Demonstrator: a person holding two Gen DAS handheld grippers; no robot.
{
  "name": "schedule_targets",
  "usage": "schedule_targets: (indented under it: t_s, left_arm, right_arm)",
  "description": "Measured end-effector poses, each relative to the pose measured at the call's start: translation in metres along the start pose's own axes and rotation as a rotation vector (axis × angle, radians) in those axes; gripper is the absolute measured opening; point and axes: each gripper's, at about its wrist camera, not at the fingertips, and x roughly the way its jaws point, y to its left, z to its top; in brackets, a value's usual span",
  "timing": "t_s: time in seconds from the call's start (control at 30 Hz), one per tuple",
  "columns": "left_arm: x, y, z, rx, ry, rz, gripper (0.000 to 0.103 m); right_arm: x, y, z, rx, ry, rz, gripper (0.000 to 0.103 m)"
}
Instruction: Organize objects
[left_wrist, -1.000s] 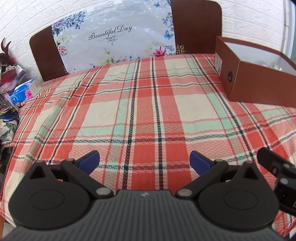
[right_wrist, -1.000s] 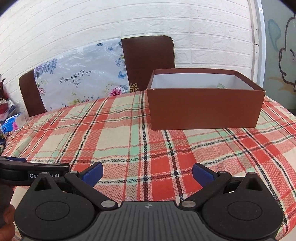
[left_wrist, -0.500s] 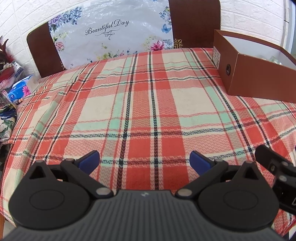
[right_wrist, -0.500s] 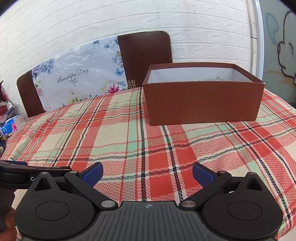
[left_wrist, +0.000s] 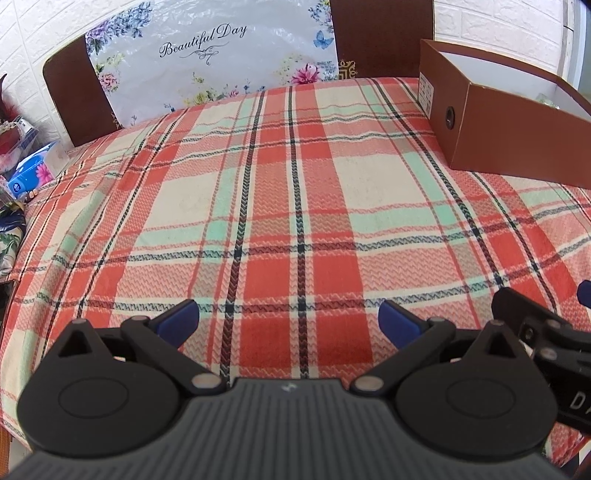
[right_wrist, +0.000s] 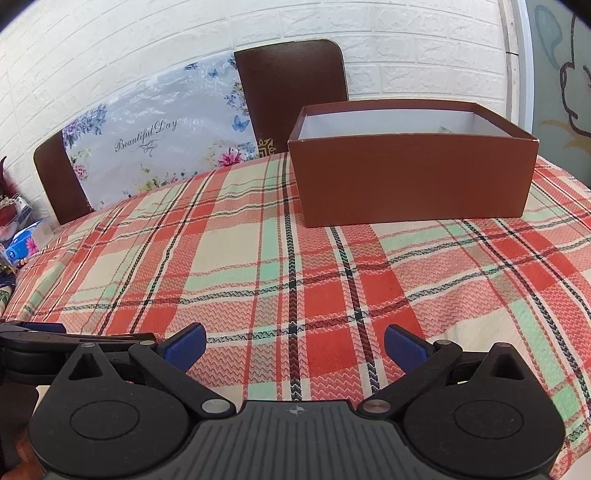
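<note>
A brown open shoe box (right_wrist: 413, 177) with a white inside stands on the plaid tablecloth (right_wrist: 258, 273) at the far right; it also shows in the left wrist view (left_wrist: 509, 122). A bit of something pale shows inside its far corner. My left gripper (left_wrist: 288, 321) is open and empty above the near table edge. My right gripper (right_wrist: 293, 345) is open and empty, also at the near edge, with the box ahead and to the right. Each gripper shows at the edge of the other's view.
Two brown chair backs (right_wrist: 291, 92) stand behind the table, with a floral "Beautiful Day" plastic bag (right_wrist: 155, 147) draped between them. A blue tissue pack (left_wrist: 31, 177) and clutter lie off the table's left side. A white brick wall is behind.
Both grippers have tilted and drawn back slightly, so the table and box sit a little lower and nearer in view. Both stay open and empty.
</note>
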Motion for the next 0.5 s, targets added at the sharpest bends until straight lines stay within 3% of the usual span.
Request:
schedule_targets:
  t_s: [0.5]
  left_arm:
    - [0.0043,-0.001,-0.0016,0.003,0.015,0.004,0.103]
  right_arm:
    - [0.0041,-0.0058,-0.0001,0.007,0.003,-0.001,0.101]
